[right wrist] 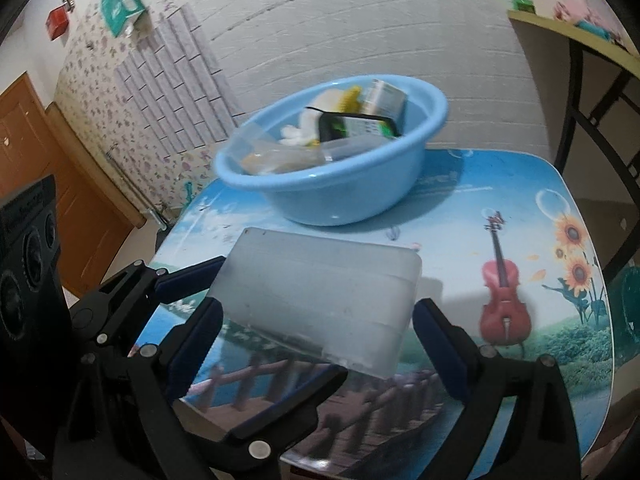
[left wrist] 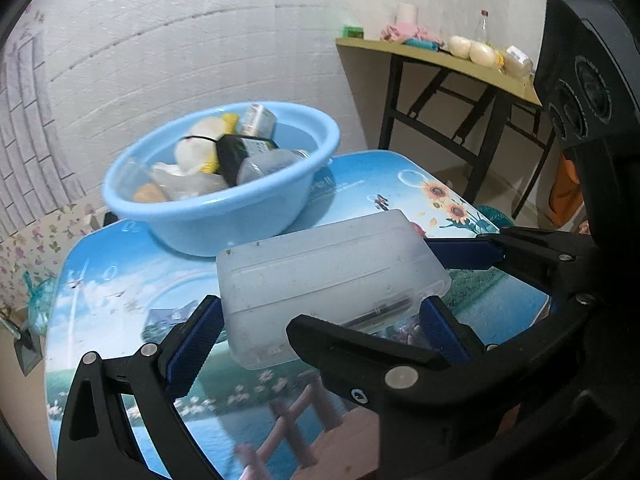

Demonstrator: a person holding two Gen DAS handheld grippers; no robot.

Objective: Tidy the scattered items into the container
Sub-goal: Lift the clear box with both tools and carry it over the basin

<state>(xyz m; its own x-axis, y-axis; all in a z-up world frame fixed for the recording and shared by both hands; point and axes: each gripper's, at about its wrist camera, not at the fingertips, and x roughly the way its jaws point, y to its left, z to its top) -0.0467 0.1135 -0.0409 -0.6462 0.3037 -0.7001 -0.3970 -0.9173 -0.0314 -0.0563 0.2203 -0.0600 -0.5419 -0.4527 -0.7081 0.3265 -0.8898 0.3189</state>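
A frosted translucent plastic box hangs tilted just above the picture-printed table. Both grippers hold it at once. My left gripper has its blue pads pressed against the box's two ends. My right gripper clamps it the same way from the other side, jaws very wide. One of the right gripper's fingers shows along the box's far edge. Behind the box stands a light blue basin holding a white plush toy, small cartons and a clear bottle.
A yellow-topped folding side table with rolls, a bottle and cloths stands at the back right. A white brick-pattern wall is behind the basin. A wooden door is at the left. The table's near edge lies right below the grippers.
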